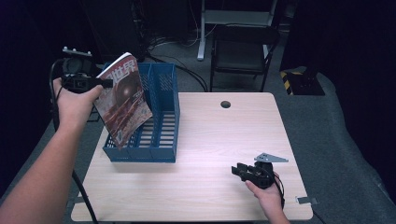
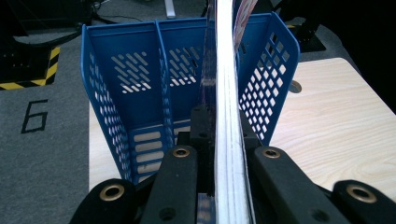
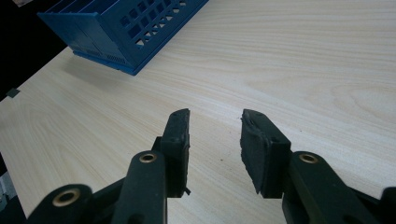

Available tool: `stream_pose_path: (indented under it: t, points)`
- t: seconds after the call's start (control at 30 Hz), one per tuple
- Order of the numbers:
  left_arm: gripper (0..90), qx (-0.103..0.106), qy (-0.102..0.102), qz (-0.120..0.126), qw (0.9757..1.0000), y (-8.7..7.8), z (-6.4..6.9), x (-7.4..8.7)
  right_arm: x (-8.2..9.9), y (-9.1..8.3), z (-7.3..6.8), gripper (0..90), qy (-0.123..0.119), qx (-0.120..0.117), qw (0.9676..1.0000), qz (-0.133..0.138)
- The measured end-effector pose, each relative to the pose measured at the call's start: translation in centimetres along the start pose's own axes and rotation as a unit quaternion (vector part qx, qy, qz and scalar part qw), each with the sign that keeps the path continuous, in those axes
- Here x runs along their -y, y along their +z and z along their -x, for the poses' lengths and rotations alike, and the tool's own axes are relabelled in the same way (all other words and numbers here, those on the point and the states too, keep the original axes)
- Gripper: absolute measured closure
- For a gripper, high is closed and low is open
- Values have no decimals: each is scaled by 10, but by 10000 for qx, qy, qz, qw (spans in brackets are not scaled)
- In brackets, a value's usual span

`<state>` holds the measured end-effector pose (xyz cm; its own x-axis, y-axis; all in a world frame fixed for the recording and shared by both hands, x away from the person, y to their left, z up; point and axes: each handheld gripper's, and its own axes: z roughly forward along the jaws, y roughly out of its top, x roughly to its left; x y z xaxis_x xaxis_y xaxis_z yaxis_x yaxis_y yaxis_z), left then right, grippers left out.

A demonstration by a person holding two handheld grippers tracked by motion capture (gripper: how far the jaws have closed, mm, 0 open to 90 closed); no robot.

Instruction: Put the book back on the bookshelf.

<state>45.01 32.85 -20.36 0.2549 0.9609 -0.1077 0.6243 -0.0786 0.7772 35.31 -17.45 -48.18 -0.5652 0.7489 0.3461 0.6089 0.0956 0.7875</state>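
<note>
Black jaws of the left gripper (image 2: 223, 140) clamp the magazine (image 1: 122, 99) by its edge above the blue file rack (image 1: 164, 122), so it may sag and catch a divider, while the right gripper (image 3: 215, 140) rests open and empty over the table (image 1: 210, 140).

The magazine (image 1: 122, 100) looks like glossy paper, its cover catches a sheen, and edge-on in the left gripper view its stacked pages (image 2: 228, 116) read as smooth white paper. The file rack (image 1: 163, 116) is blue plastic, semi-matt, with slotted and perforated walls. The table (image 1: 210, 154) is pale wood-grain laminate, smooth and pretty matt. The right gripper (image 3: 214, 135) is black plastic with brass-coloured metal eyelets, and its pads (image 3: 254, 140) look like rough, worn rubber. Floor (image 2: 42, 140) looks like grey carpet, fuzzy and dull.
</note>
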Motion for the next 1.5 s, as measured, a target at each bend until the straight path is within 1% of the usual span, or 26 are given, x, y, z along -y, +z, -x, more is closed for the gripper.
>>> stream_pose_path:
  t: [0.03,0.13,0.17,0.37,0.4,0.43,0.6,0.73,0.93,1.07,1.1,1.13,1.2,1.4,1.5]
  points:
    - [837,-13,8,16,10000,1,0,0,0,0,0,623,4,-16,10000,3]
    - [837,-39,-60,49,10000,5,0,-2,0,0,-1,623,-1,-15,10000,34]
    - [837,-43,-62,25,10000,5,0,-2,0,-1,-1,623,-3,-14,10000,36]
    - [837,-156,-136,75,9998,13,-1,-6,0,0,-1,623,4,-10,10000,16]
    - [837,-165,-116,62,9998,14,-2,-6,0,0,-1,623,-15,-20,10000,16]
    - [836,-180,-175,72,9997,15,-1,-6,-1,0,-1,623,-23,-23,10000,20]
    - [837,-200,-228,111,9995,20,-4,-9,0,0,-1,623,0,-24,10000,8]
    - [836,-231,-346,179,9990,25,-5,-10,-1,0,-1,623,-16,-34,10000,20]
    - [836,-293,-394,195,9986,34,-6,-10,-1,0,-1,624,-26,-38,10000,19]
    - [836,-321,-457,227,9982,38,-7,-9,-1,0,0,624,-24,-47,10000,23]
    - [836,-340,-456,283,9980,40,-7,-8,-1,0,-1,623,-8,-42,10000,20]
    - [836,-336,-473,266,9980,41,-7,-7,-1,0,-1,623,-12,-44,10000,21]
    - [836,-367,-488,308,9977,44,-8,-6,-1,0,-1,624,-9,-41,10000,19]
    - [837,-374,-558,304,9973,52,-8,-1,-1,-1,0,623,-14,-50,10000,21]
    - [836,-378,-555,321,9972,55,-7,2,-1,-1,-1,624,-18,-47,10000,22]
